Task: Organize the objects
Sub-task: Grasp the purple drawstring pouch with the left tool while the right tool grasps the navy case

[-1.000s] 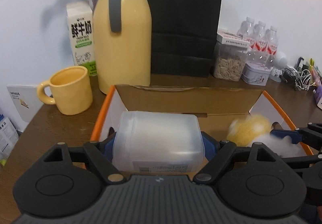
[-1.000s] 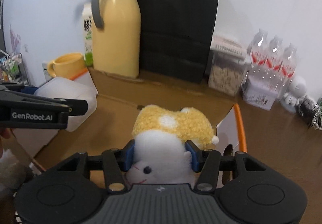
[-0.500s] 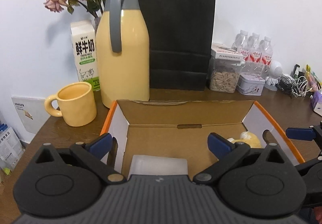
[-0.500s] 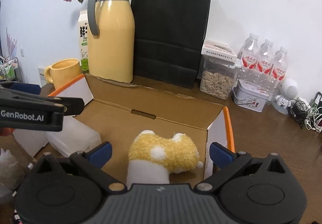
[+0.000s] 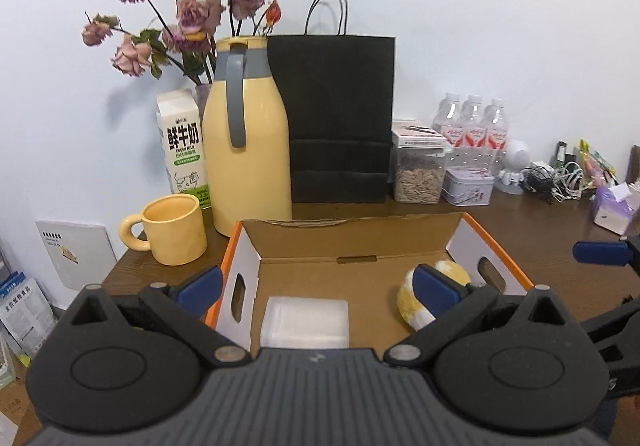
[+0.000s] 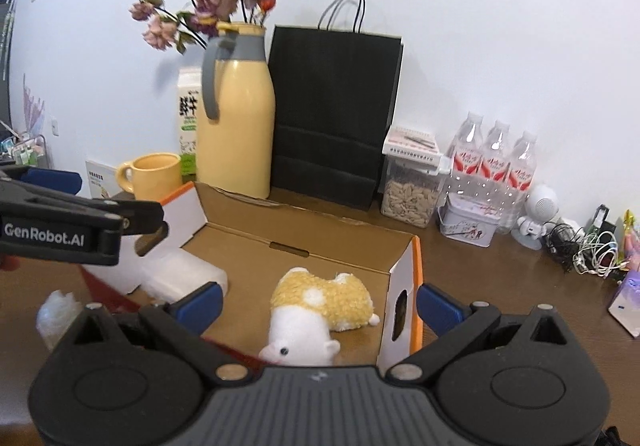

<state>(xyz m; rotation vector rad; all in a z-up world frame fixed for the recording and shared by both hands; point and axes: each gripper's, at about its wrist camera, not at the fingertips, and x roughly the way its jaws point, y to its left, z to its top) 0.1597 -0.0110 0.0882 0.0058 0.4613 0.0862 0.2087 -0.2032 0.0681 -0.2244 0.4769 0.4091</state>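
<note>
An open cardboard box with orange edges stands on the brown table. Inside it, a translucent plastic container lies at the left and a yellow-and-white plush toy at the right. My left gripper hangs open above the box's near side, nothing between its blue pads. My right gripper is also open, held above the plush toy without touching it. The left gripper's arm crosses the left of the right wrist view.
Behind the box stand a yellow mug, a yellow thermos jug, a milk carton, dried flowers, a black paper bag, a seed jar, a tin, water bottles and tangled cables at the right.
Both grippers let go, the left of the plastic container and the right of the plush toy, opened wide, and pulled back and up. Both objects now lie in the box.
</note>
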